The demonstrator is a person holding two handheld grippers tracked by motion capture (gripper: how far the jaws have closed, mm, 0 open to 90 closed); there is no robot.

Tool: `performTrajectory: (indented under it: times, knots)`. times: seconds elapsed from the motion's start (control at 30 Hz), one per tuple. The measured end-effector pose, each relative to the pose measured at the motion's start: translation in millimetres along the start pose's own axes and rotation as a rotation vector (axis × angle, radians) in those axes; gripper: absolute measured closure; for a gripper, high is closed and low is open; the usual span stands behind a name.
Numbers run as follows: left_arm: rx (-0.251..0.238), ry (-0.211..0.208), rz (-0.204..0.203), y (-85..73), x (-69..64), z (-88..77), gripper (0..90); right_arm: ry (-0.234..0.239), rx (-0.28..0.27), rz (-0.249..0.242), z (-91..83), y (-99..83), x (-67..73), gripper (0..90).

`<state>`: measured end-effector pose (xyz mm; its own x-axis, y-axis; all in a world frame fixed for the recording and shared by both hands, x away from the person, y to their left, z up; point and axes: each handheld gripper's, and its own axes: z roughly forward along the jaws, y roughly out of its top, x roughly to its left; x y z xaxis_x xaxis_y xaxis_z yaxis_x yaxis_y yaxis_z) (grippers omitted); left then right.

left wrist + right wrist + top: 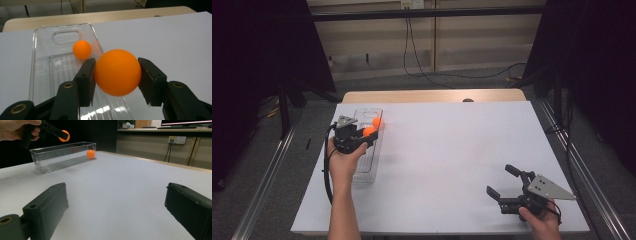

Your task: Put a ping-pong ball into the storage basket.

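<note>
A person sits at a table (452,165) covered in white, holding a black gripper in each hand. In the high view, the left gripper (368,133) is at the left of the frame, above a clear plastic box (362,172) that lies lengthwise near the table's left edge. Its jaws are clamped on an orange ball (369,131), one jaw on each side, as the left gripper view shows close up with the ball (117,72) at the centre of the frame. From the right gripper view, this held ball (64,135) hangs above the box's rim at the upper left. A second orange ball (376,121) lies inside the box at its far end. The right gripper (504,181) is at the lower right of the high view, well apart from the box, its jaws spread wide with nothing between them.
</note>
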<state>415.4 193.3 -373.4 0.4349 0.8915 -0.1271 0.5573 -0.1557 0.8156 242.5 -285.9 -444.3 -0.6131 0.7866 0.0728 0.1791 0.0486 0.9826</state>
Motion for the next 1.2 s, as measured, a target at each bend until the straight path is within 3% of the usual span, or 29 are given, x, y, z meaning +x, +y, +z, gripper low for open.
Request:
performTrajectory:
  times: [0.2,0.5,1.0,1.2]
  knots:
    - [-0.004,-0.005,-0.022,-2.8,5.9,-1.1,50.7,0.0,0.001,-0.003,0.1,-0.1,-0.1,4.3]
    - [-0.006,0.021,-0.037,-5.4,11.4,-2.5,50.6,0.0,0.001,-0.003,0.5,-0.1,-0.1,4.3]
    - [0.019,0.075,-0.032,-10.5,16.8,-0.2,50.4,0.0,0.003,-0.005,0.9,-0.2,0.1,4.2]
    - [0.015,0.085,-0.018,-10.4,16.7,-1.9,45.2,0.001,0.001,-0.004,1.1,0.1,0.3,4.3]
